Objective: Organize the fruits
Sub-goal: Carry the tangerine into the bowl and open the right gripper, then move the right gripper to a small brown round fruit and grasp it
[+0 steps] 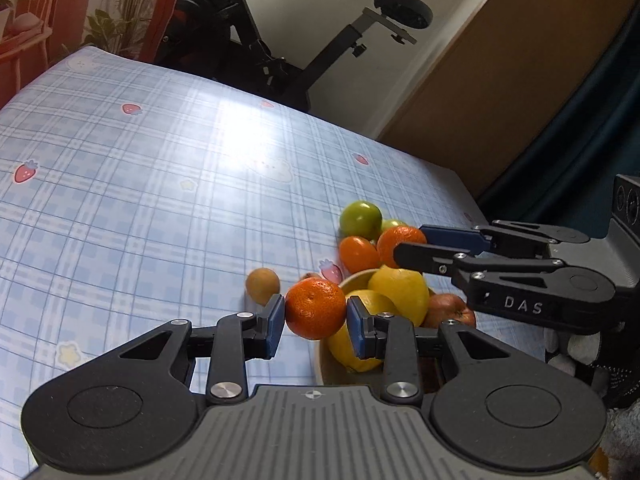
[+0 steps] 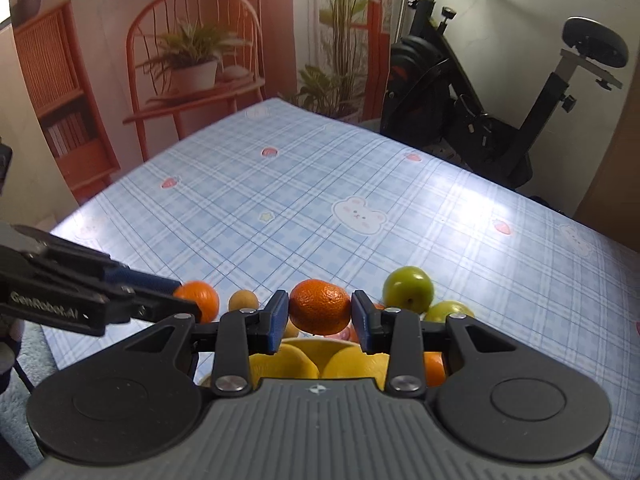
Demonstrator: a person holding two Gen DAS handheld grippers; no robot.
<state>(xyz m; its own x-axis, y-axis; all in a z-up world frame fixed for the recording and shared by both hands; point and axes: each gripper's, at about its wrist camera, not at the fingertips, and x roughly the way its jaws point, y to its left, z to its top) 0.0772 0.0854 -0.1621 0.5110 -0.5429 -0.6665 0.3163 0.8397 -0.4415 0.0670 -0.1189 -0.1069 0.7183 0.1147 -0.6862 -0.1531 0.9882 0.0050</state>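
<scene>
My left gripper (image 1: 316,316) is shut on a mandarin (image 1: 315,309) and holds it just left of a tan bowl (image 1: 358,278). The bowl holds two lemons (image 1: 400,290) and a red apple (image 1: 450,310). My right gripper (image 2: 320,312) is shut on a second mandarin (image 2: 320,306) above the lemons (image 2: 288,364); it also shows in the left wrist view (image 1: 406,246), clamped on that mandarin (image 1: 394,240). Beyond the bowl lie a green fruit (image 1: 360,218), another green one (image 2: 446,310), an orange fruit (image 1: 358,254) and a small brown fruit (image 1: 262,282).
The table carries a blue plaid cloth (image 2: 360,184) with strawberry and bunny prints. An exercise bike (image 2: 500,92) stands behind the far edge. A wooden door (image 1: 500,80) is at the right, a plant backdrop (image 2: 192,60) at the far left.
</scene>
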